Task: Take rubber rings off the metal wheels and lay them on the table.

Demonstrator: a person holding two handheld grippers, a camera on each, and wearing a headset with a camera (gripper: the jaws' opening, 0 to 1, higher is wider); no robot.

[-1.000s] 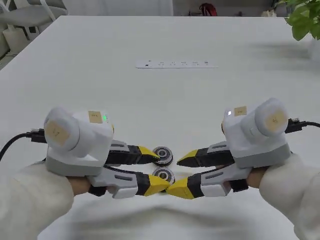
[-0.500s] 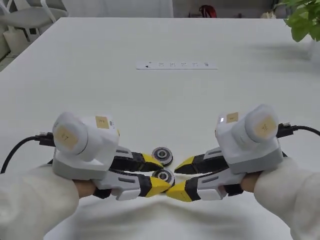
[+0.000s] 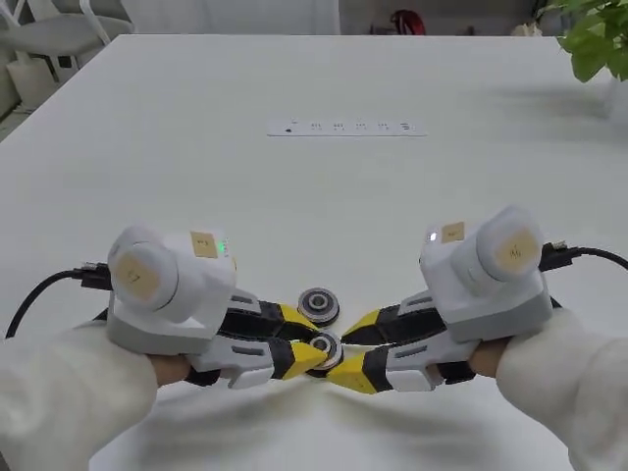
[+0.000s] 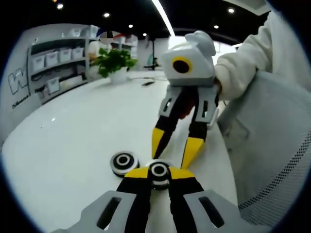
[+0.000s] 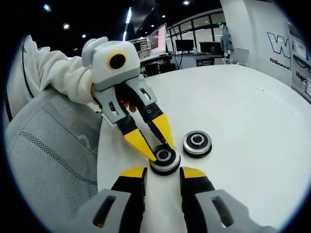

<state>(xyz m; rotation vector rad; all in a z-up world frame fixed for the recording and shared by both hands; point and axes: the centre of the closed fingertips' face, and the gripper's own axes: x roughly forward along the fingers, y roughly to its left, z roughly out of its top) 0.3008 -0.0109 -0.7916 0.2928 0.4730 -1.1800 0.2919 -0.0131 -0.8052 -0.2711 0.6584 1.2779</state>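
Observation:
Two metal wheels with black rubber rings lie near the table's front edge. The nearer wheel [image 3: 325, 347] [image 4: 159, 171] [image 5: 165, 159] sits between the yellow tips of my left gripper [image 3: 312, 339] [image 4: 159, 173] [image 5: 160, 150], which is shut on its rim. My right gripper [image 3: 343, 345] [image 5: 164, 172] [image 4: 171, 159] faces it from the other side, open, with its tips just short of the same wheel. The second wheel [image 3: 318, 304] [image 4: 124, 162] [image 5: 197, 143] lies flat a little farther back, untouched.
A white power strip [image 3: 345, 127] is set into the table's middle. A green plant [image 3: 594, 34] stands at the far right corner, a chair [image 3: 59, 29] beyond the far left. The table edge and the person's sleeves are right behind the grippers.
Both grippers have drawn together at the nearer wheel. The left jaws have come together on it, and the right gripper's tips have moved up to it.

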